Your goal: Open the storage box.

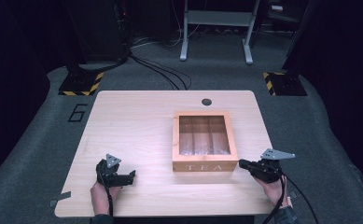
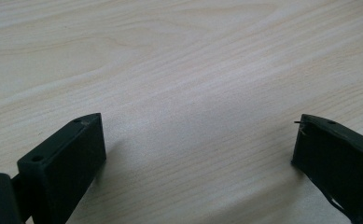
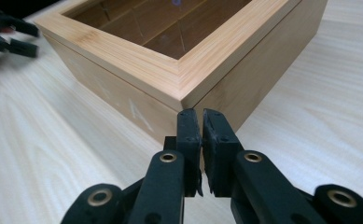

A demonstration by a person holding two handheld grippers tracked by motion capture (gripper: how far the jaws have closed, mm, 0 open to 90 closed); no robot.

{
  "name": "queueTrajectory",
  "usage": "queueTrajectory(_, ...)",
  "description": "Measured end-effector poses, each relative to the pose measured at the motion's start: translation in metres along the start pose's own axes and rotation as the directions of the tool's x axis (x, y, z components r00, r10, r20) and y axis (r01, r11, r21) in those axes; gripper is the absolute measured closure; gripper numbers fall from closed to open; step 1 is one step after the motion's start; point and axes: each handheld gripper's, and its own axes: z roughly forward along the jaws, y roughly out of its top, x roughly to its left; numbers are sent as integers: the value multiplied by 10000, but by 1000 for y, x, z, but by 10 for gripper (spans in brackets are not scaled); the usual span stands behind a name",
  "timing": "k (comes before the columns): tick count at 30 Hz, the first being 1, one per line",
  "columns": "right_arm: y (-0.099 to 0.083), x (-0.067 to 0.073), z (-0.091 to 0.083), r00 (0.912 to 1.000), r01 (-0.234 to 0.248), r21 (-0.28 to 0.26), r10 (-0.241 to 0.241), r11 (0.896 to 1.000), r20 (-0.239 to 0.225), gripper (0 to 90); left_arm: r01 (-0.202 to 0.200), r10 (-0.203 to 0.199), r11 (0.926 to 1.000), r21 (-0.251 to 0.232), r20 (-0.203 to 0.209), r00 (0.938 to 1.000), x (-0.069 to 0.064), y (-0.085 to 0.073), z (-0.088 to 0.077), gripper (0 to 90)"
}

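tea box: wooden tea box (image 1: 204, 141), glazed lid down and closed, dividers visible through the pane, "TEA" face toward the person; sits right of table centre, roughly 3 o'clock from the middle of the tabletop.
right gripper: right gripper (image 3: 201, 122) jaws pressed nearly together, nothing between them, tips aimed at the box's near right corner just under the lid edge; in the high view it sits at the box's 4 o'clock (image 1: 242, 164), right beside the corner; contact cannot be told.
why so: narrow closed tip at the lid seam looks like a set-up to nudge or pry the lid up from that corner, judged from pose only.
left gripper: left gripper (image 2: 198, 140) jaws spread wide, empty, bare wood between them; parked low at 7 o'clock of the box (image 1: 131, 176), well apart from it, likely waiting to steady the box or catch the lid.
surface: pale wood-grain table (image 1: 137, 121), round cable hole (image 1: 206, 101) at 12 o'clock of the box, no other items on top.
room: grey carpet, floor mark "6" (image 1: 78, 112) at 10 o'clock of the table, hazard-striped stand bases (image 1: 81, 84) at both far corners, cables, metal frame legs behind, dark surround.
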Motion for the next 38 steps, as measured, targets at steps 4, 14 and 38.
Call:
queueTrajectory(4, -6, -1, -2, 9998, 30, 48, -30, 10000, 192, 793, -4, 4, 10000, -1, -2, 10000, 0, 0, 0, 23)
queueTrajectory(14, -40, -12, 5, 9880, -103, 772, -18, 9970, 1545, 570, -3, 3, 10000, -1, -1, 10000, 0, 0, 0, 23)
queueTrajectory(38, -40, -13, 15, 9656, -223, 1356, -138, 9905, 2598, 172, 1, -1, 10000, -4, -4, 10000, 0, 0, 0, 23)
